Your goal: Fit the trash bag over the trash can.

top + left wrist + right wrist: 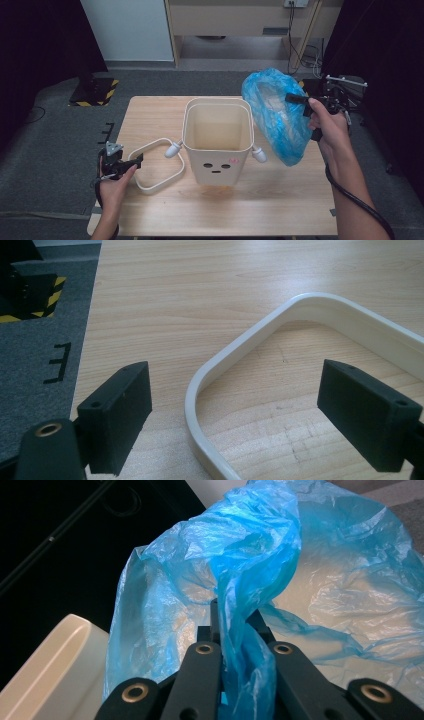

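Wooden table (150, 115), blue bag (275, 120) hanging lengthwise downward, clamped in right tongs (300, 100), left tongs (135, 161) apart.

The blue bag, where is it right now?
In the high view the blue bag hangs in the air at the right, just beside the cream bin's right rim, pinched in the shut right gripper.

left gripper (131, 162) low at table's front-left corner, jaws wide apart; right gripper (296, 99) raised, jaws apparently clamped.
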Available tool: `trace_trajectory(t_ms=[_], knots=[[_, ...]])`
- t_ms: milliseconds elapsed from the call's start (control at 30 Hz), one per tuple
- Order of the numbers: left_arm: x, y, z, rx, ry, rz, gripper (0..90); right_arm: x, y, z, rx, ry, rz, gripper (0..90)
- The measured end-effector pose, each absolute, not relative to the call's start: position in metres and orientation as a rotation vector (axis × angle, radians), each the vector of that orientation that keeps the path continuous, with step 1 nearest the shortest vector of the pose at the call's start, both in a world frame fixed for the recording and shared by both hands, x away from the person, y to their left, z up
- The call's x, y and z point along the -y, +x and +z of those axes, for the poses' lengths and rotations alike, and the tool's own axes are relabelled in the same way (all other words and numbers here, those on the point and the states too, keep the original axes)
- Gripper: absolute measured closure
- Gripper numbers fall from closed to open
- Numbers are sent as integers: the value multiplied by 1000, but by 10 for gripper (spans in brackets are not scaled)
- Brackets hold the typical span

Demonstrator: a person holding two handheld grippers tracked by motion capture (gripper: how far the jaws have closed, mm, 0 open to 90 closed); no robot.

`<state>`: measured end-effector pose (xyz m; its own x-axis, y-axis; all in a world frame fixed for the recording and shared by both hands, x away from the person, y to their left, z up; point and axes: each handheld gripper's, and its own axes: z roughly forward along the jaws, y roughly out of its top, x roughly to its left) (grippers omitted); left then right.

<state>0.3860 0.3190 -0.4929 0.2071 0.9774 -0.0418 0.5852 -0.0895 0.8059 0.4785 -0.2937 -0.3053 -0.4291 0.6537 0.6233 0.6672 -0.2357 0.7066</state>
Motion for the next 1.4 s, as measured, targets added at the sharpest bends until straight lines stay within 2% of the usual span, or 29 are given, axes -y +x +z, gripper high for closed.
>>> trace_trajectory(t_ms=[867,1400], knots=[[-316,387,-494,-1458,1781,693,137,294,456,-270,1924,-1545,-1874,885],[-315,387,-494,-1457,1786,693,140,255,443,-247,1998,-1364,-1880,885]])
